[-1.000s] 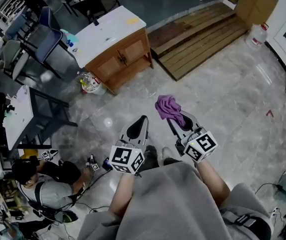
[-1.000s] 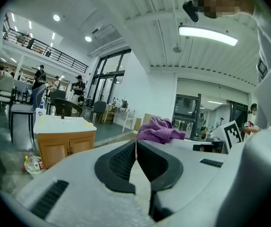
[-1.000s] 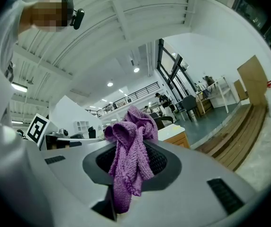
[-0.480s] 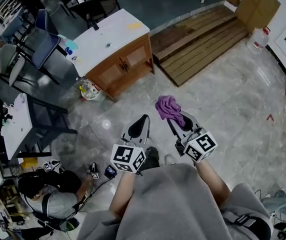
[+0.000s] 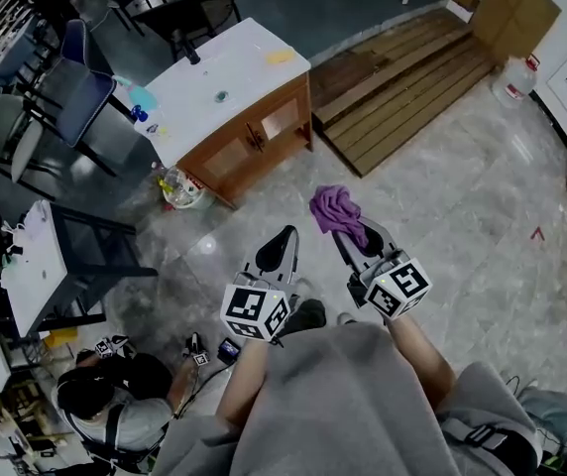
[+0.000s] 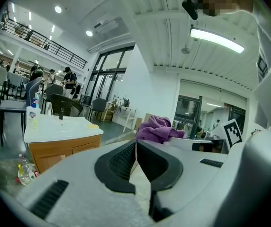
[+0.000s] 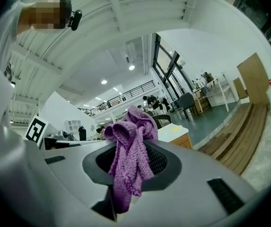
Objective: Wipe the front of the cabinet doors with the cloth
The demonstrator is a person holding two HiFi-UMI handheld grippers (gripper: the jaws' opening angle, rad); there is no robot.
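Observation:
A wooden cabinet with a white top and two doors stands on the floor ahead and to the left, well beyond both grippers. My right gripper is shut on a crumpled purple cloth, which bunches up over its tips. In the right gripper view the cloth hangs down between the jaws, and the cabinet shows small behind it. My left gripper is shut with nothing in it. In the left gripper view its jaws meet at the gripper, with the cabinet far off at left.
A wooden plank platform lies right of the cabinet, with a water jug past it. A bag of rubbish sits at the cabinet's left corner. Chairs and a white table stand at left. A person crouches lower left.
The head view has shifted a little, so the cabinet sits slightly further right and the crouching person lower. Both grippers keep their pose, the cloth still clamped.

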